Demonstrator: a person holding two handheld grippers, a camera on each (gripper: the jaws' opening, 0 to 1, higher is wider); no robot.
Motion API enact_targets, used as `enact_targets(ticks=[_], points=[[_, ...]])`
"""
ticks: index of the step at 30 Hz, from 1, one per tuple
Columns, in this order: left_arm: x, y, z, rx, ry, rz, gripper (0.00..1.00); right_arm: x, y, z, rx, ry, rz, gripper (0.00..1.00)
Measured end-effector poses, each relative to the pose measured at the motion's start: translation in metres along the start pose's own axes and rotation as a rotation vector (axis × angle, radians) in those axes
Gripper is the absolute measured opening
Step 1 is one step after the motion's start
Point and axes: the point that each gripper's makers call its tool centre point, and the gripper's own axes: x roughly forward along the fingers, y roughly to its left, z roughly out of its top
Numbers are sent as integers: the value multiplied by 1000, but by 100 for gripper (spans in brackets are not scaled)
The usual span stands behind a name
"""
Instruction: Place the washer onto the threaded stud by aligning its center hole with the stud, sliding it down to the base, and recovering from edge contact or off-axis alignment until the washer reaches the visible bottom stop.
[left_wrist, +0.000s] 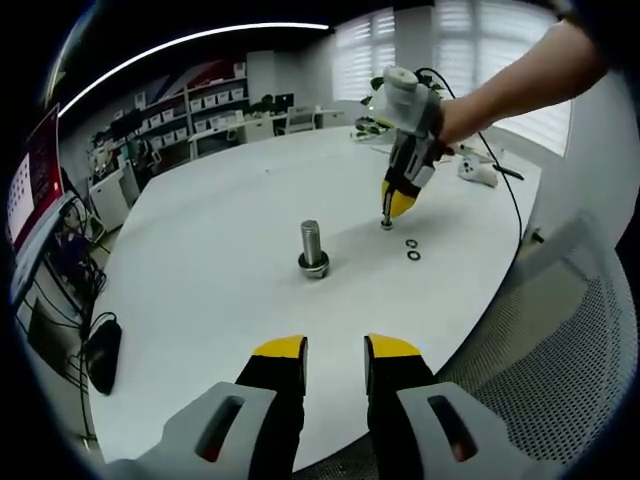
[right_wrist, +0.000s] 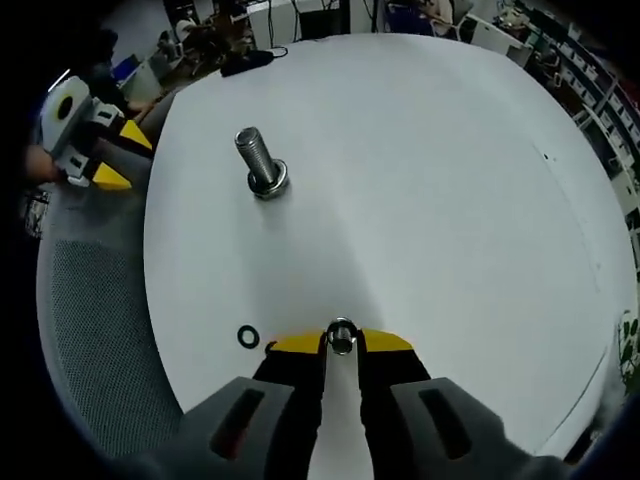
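A threaded steel stud (left_wrist: 311, 242) (right_wrist: 257, 154) stands upright on the white table (left_wrist: 210, 250) (right_wrist: 430, 180), with a wider collar at its base. My right gripper (right_wrist: 340, 341) is shut on a small metal washer (right_wrist: 341, 337), tips down at the table surface. In the left gripper view that right gripper (left_wrist: 388, 218) hangs from a person's hand, right of the stud. Two loose dark washers (left_wrist: 412, 249) lie beside it; one loose washer (right_wrist: 248, 336) sits left of my right jaws. My left gripper (left_wrist: 336, 350) hovers open at the near table edge, also seen as the left gripper (right_wrist: 108, 160).
A grey mesh chair (left_wrist: 560, 370) (right_wrist: 90, 330) stands at the table's edge. A black object (left_wrist: 103, 352) (right_wrist: 246, 62) lies near the rim. A white device with a cable (left_wrist: 478, 172) rests behind the right gripper. Shelves and desks line the far wall.
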Motion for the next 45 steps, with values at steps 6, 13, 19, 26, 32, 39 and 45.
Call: enact_targets(ticks=[6,13,19,26,32,39,45], points=[[0,-1,0,-1,0,-1,20,7,-1,-6,27,15,-9,15],[0,-1,1,1,-6,-1,20,5,-3,-6,37,13,-18,16],[0,-1,2,2,-7,-3,20,3,-2,-11,47,20,-23,19],[0,-2,2,3,-7,-3,20,-3,2,-20,68,13,-33,21],[0,-1,2,4,-10,0,20,-3,7,-27,90,2,-33,21],[0,-1,1,2,-6,1,20,-2,24,-31,111,-5,-13,21],[-1,1,3,3,-13,7,20,5,41,-31,77,3,8,21]])
